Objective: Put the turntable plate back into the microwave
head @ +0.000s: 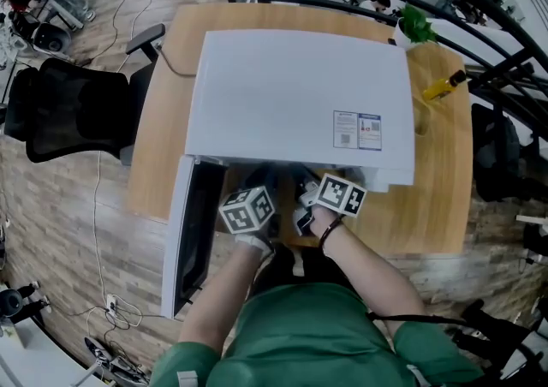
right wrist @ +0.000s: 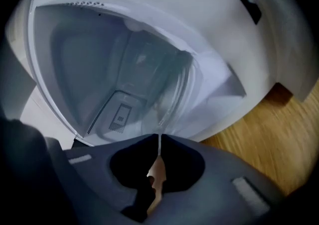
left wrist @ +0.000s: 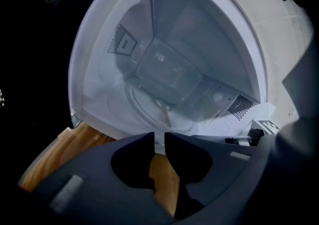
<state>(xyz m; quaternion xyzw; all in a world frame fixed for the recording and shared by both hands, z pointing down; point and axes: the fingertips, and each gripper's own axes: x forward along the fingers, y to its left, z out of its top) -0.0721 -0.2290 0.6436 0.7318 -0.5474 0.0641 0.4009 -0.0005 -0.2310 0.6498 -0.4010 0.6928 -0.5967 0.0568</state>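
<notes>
While partway inside the microwave [head: 300,94], turntable plate [right wrist: 173,103] edge-on within closed right gripper [right wrist: 159,140]; left gripper [left wrist: 159,137] ajar.

blk chair [head: 77,111] beside wood table [head: 163,120] | yel bottle [head: 443,86] + grn plant [head: 417,24] on tbl

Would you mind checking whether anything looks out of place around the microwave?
Nothing looks spilled or damaged. The glass turntable plate is inside the open microwave, its rim pinched by the right gripper; whether it sits flat is unclear.
</notes>
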